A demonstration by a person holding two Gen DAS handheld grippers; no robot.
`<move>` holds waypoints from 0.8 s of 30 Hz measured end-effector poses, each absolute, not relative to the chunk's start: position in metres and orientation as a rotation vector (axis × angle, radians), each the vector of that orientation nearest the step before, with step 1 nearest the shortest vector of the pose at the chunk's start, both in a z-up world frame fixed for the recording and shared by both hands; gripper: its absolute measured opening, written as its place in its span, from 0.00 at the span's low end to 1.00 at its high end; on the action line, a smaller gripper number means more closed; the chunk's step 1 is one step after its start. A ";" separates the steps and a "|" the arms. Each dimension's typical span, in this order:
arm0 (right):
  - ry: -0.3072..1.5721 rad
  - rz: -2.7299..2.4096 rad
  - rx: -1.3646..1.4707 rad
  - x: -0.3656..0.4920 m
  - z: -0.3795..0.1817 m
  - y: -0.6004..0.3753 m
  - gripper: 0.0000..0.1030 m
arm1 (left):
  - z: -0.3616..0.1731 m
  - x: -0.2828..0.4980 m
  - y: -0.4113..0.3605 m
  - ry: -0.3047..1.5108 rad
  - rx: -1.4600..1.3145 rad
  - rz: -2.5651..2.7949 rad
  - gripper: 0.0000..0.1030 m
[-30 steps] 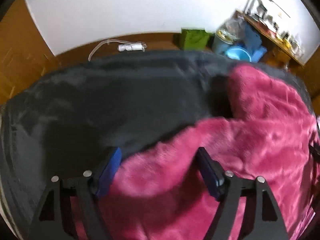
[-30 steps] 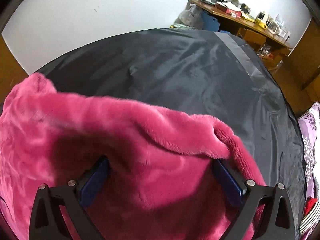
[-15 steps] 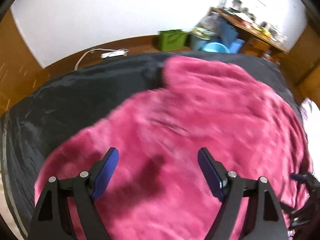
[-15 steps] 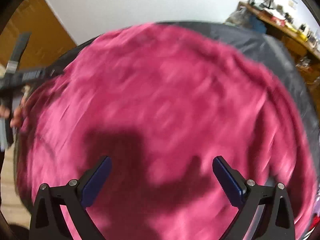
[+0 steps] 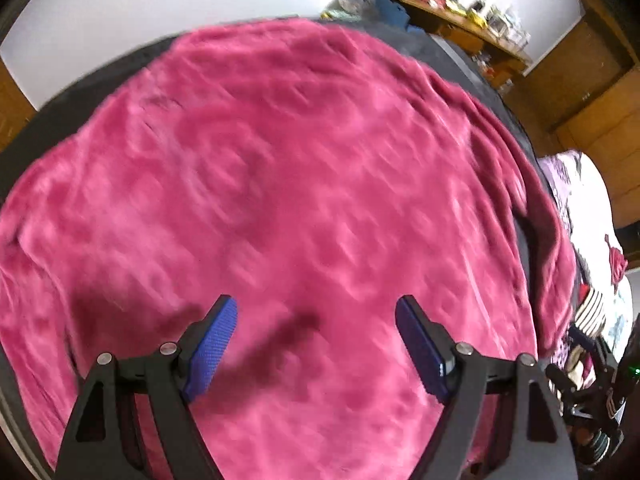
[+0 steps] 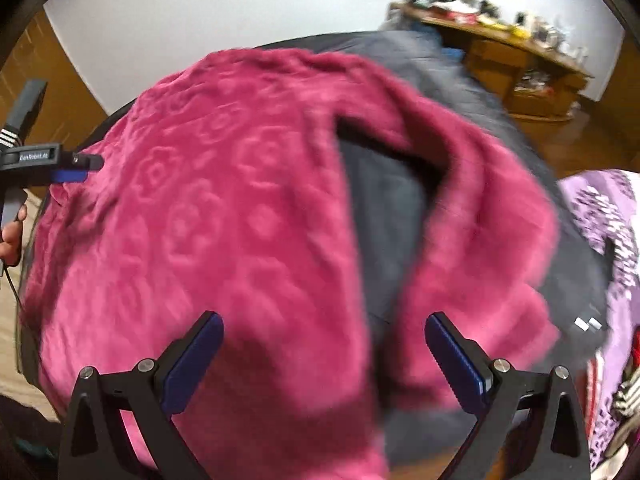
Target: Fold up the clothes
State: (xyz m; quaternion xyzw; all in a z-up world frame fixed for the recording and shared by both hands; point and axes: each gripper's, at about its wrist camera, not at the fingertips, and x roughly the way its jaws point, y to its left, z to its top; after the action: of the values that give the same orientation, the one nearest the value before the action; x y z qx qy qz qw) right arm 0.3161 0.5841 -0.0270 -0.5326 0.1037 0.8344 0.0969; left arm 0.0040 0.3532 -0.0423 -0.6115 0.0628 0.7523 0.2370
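Across the middle of both frames: one pink fleece garment (image 5: 304, 184), spread flat over one dark grey sheet (image 5: 472, 64) and covering most of it; embossed flower pattern legible in the right wrist view (image 6: 200, 216), with a sleeve or side flap curving down the centre right of that frame and a dark patch of sheet (image 6: 384, 200) showing through the gap. Two tongs counted. Left tongs (image 5: 316, 344) at lower centre: spread wide, blue pads (image 5: 210, 350) apart, nothing pinched, hanging above the fleece with no visible contact. Right tongs (image 6: 324, 360) at lower centre: likewise spread wide, empty, clear of the cloth. Left tongs again at the left edge of the right wrist view (image 6: 74, 168), beside a hand (image 6: 12, 236). One cluttered wooden table (image 6: 508, 52) in the upper right. One purple patterned cloth (image 6: 604, 216) at the right edge.
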 end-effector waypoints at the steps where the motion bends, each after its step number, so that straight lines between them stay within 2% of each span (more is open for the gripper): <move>1: 0.284 2.466 -1.571 0.330 -0.028 0.590 0.99 | -0.044 0.014 0.360 0.172 -1.685 2.050 0.82; 7: 0.043 2.500 -1.546 0.373 -0.040 0.604 0.99 | -0.046 0.061 0.397 0.164 -1.695 2.021 0.82; 15: -0.293 2.616 -1.530 0.334 -0.069 0.601 0.99 | -0.028 0.097 0.417 0.177 -1.674 2.055 0.82; 18: -0.257 2.641 -1.594 0.322 -0.081 0.607 0.97 | -0.024 0.103 0.412 0.165 -1.680 2.084 0.82; 20: -0.195 2.660 -1.630 0.315 -0.085 0.613 0.92 | -0.024 0.105 0.406 0.146 -1.695 2.105 0.82; 23: -0.106 2.668 -1.645 0.306 -0.084 0.623 0.76 | -0.026 0.106 0.394 0.104 -1.730 2.126 0.82; 24: -0.089 2.660 -1.638 0.302 -0.082 0.627 0.62 | -0.027 0.106 0.391 0.091 -1.741 2.129 0.82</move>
State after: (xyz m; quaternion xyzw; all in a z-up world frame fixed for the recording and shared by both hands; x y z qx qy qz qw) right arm 0.3019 0.6268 -0.0823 -0.5240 -0.0285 0.8512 0.0081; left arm 0.1062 0.3912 -0.0273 -0.6206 0.0325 0.7592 0.1937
